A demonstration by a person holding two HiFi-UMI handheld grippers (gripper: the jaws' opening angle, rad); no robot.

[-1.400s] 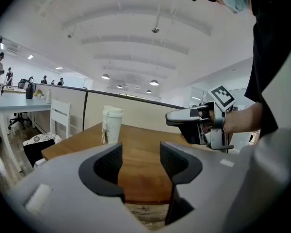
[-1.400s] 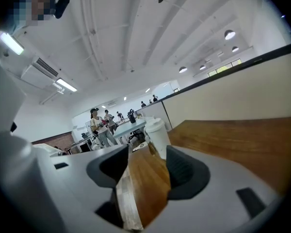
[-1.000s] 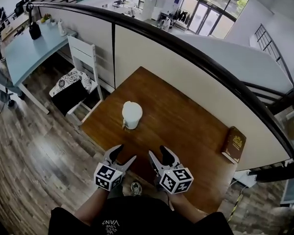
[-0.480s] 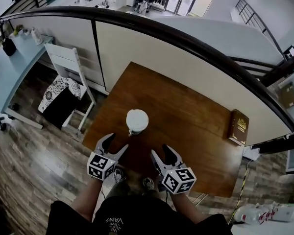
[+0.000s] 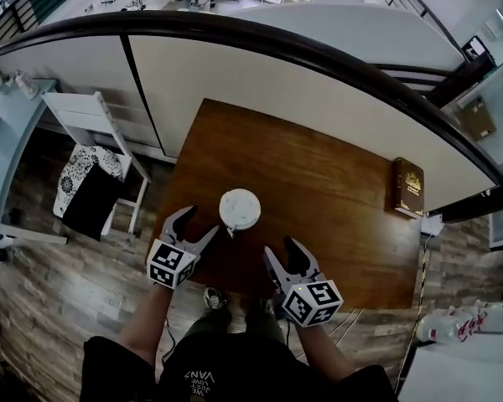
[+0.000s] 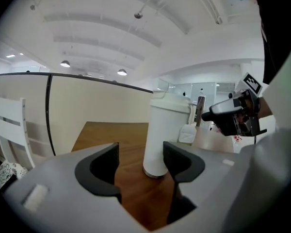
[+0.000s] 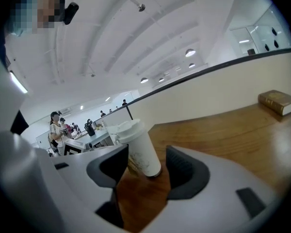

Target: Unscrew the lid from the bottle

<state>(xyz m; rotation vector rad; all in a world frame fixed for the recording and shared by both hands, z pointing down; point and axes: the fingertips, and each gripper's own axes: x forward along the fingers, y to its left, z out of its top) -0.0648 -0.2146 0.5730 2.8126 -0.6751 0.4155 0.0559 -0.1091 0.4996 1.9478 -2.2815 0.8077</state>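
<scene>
Near the front edge of the wooden table (image 5: 318, 174), the white bottle (image 6: 161, 140) is seen upright, lid (image 5: 240, 208) on. Left gripper (image 5: 199, 222) and right gripper (image 5: 281, 248) are held open, empty, not touching it.

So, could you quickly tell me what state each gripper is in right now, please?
Left gripper: open, holding nothing; the white bottle stands ahead of its jaws, untouched.
Right gripper: open, holding nothing, also short of the bottle.
</scene>
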